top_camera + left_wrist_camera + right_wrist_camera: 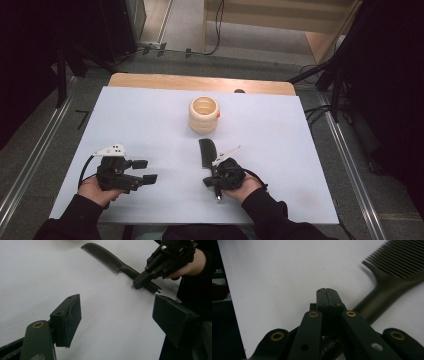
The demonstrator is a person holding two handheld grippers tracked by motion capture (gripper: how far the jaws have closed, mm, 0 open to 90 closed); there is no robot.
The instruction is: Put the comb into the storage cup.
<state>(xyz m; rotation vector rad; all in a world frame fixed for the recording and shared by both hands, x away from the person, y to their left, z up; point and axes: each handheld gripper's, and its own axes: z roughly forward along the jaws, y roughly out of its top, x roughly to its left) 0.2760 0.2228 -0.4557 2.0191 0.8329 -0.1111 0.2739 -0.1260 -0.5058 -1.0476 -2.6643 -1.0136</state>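
A black comb lies flat on the white table top, teeth end pointing away from me. My right gripper is shut, its two pads pressed together with nothing between them. In the right gripper view its tip sits over the comb's handle, which runs underneath it. The left gripper view shows that same tip touching the handle near the end of the comb. My left gripper rests at the front left, open wide, with bare table between its pads.
A cream ribbed cup with an orange mark stands upright behind the comb, near the table's middle back. A wooden edge borders the far side. Dark stands and cables surround the table on the floor.
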